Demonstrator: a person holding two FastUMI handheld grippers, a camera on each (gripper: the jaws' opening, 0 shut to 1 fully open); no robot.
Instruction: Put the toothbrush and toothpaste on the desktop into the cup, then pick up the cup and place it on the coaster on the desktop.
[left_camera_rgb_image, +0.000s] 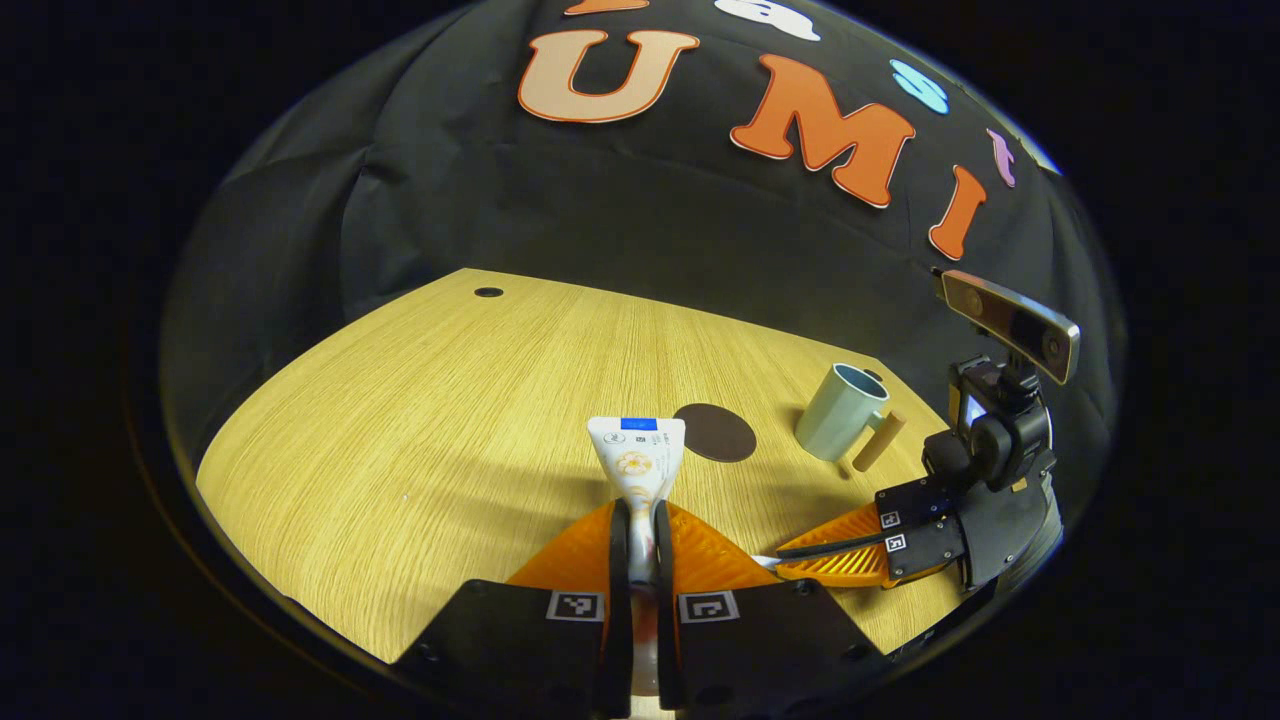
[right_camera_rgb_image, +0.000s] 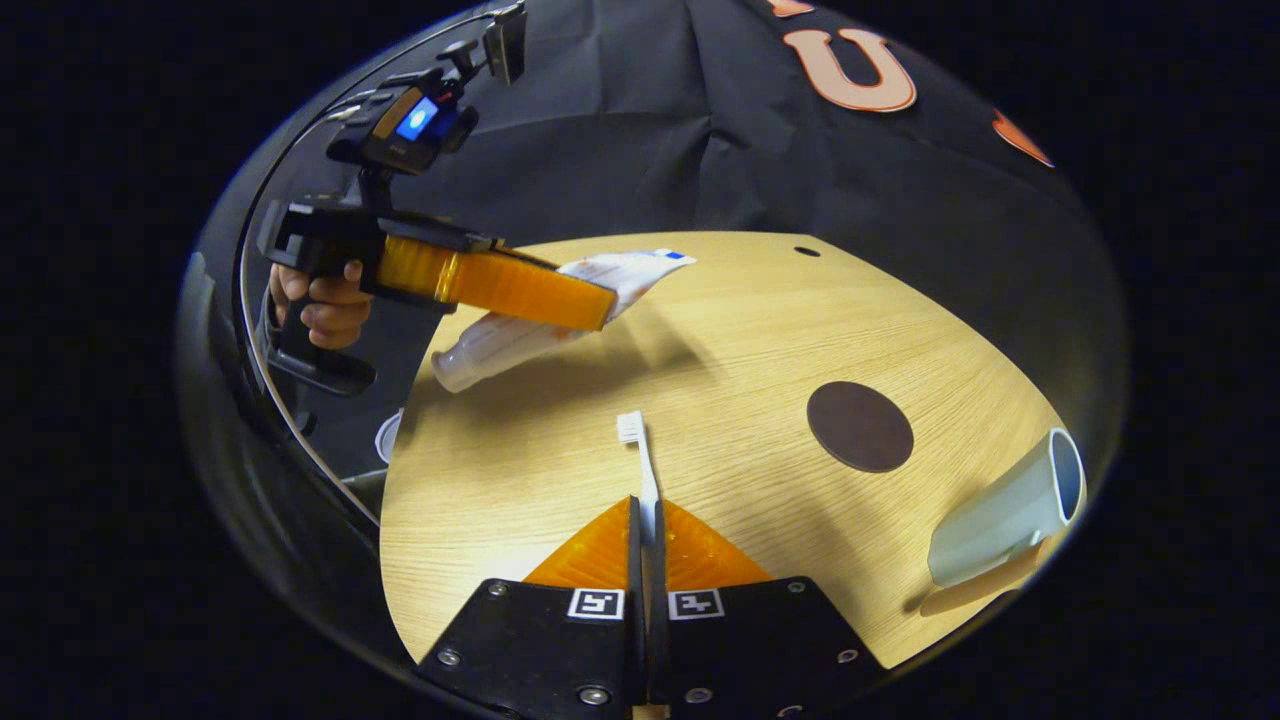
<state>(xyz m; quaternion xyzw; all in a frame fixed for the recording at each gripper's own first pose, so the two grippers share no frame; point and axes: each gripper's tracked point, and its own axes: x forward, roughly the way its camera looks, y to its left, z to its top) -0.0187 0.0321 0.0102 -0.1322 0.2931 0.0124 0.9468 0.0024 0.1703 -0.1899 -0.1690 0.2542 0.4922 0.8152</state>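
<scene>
The left hand-held gripper (left_camera_rgb_image: 640, 525) is closed on the toothpaste (left_camera_rgb_image: 637, 455): both fingers press the tube about halfway along it, and the flat crimped end points forward, away from the hand. In the right gripper view the tube hangs above the tabletop (right_camera_rgb_image: 720, 330) with its cap end lower and toward the near edge, so it is lifted and tilted. A hand (right_camera_rgb_image: 318, 300) holds this tool by its grip.

The right hand-held gripper (right_camera_rgb_image: 645, 520) is narrow and pinches the toothbrush (right_camera_rgb_image: 643, 465) by the handle. The long axis of the brush runs straight forward along the fingers, with the bristle head at the far end.

The cup (left_camera_rgb_image: 840, 412) stands on the tabletop with a wooden handle, well apart from both tools, and its mouth is free. From the left tool it lies forward and to the right, beyond the dark round coaster (left_camera_rgb_image: 714, 432), which is just beside it. From the right tool it lies to the right, near the edge of the tabletop. I judge that the right hand is nearer to the cup, so the brush has the shorter way. For both things the long axis must turn upright above the mouth before lowering.
</scene>
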